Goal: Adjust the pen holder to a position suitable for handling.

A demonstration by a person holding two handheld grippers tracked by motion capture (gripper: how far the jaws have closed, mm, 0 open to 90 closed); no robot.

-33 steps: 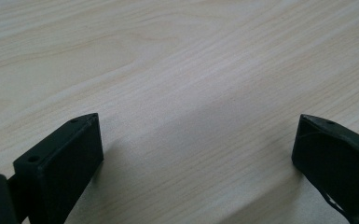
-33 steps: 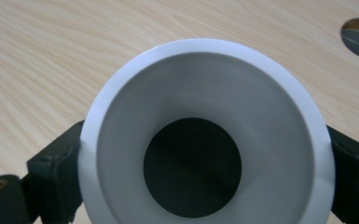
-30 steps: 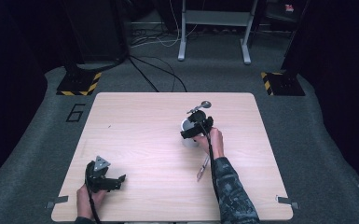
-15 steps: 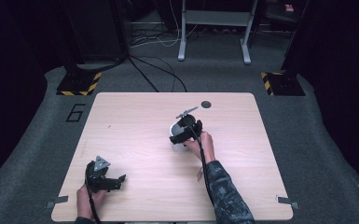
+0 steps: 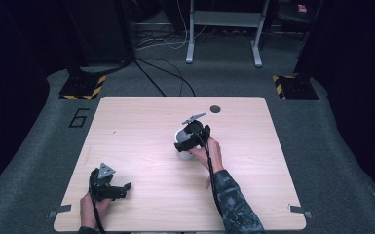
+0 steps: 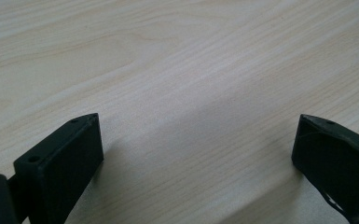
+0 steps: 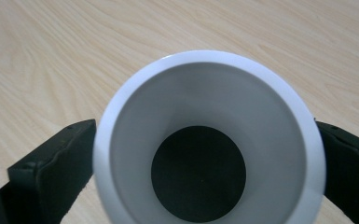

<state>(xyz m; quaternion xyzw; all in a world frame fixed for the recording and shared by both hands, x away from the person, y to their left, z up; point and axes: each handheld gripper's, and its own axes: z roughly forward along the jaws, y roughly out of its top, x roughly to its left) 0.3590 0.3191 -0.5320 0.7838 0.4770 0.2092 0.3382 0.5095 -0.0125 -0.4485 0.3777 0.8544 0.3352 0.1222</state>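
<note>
A white cup [image 7: 210, 93] with a dark bottom sits between the jaws of my right gripper [image 7: 205, 154], which press against its two sides. In the high view the right gripper [image 5: 185, 144] is over the middle of the wooden table [image 5: 141, 122], and the white cup [image 5: 185, 155] shows partly beneath it. I cannot tell whether the cup rests on the table or hangs just above it. My left gripper [image 5: 124, 189] lies near the table's front left corner. The left gripper [image 6: 196, 140] is open, with only bare wood between its jaws.
A small dark round spot [image 5: 215, 109] marks the tabletop near the back edge, right of centre. Beyond the table, cables [image 5: 160, 83] run across the grey floor, with metal stand legs [image 5: 191, 53] and yellow-black striped bases [image 5: 83, 90] around them.
My right gripper has carried the white cup left and toward the person, away from the dark spot to the table's middle. The left gripper has stayed put.
</note>
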